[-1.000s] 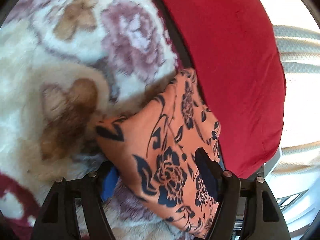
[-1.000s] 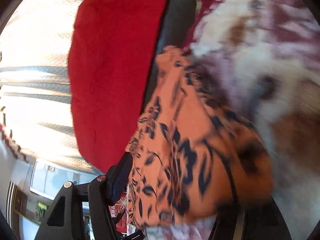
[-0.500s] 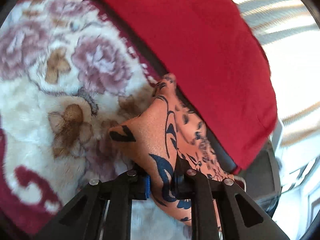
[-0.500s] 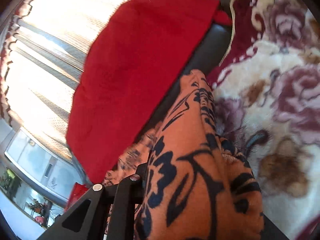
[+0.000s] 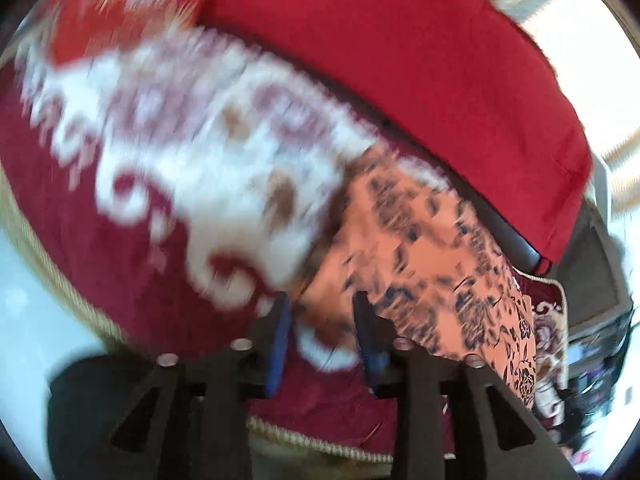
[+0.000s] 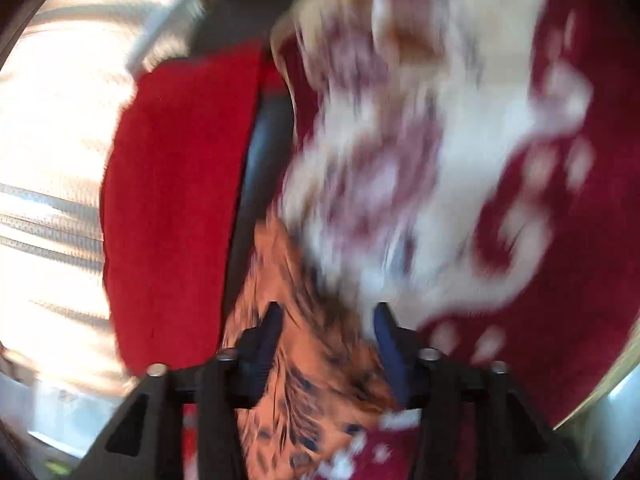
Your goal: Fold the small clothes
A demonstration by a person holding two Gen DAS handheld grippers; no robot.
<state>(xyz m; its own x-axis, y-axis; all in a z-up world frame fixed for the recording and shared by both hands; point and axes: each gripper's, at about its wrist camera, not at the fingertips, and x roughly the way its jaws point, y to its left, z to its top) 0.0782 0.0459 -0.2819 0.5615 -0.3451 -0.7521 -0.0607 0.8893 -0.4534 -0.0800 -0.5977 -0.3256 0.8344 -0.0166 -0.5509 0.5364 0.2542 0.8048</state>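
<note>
Orange floral garment [image 5: 424, 248] lies on the floral blanket [image 5: 192, 152], ahead of both grippers. Left fingers [image 5: 280, 332] and right fingers [image 6: 266, 336] just opened, apart, cloth loose between them. No readable writing.

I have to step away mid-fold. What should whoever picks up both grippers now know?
Left gripper: jaws have just been opening, apart, nothing clamped; the orange floral garment lies just beyond them.
Right gripper: jaws likewise just opening; the garment shows between them, pads not pressing.
Garment lies on the floral blanket, beside the red cloth.
Done: it looks released, folded narrow, though blur hides details.
Left: check the fold; probably fold once more.
</note>
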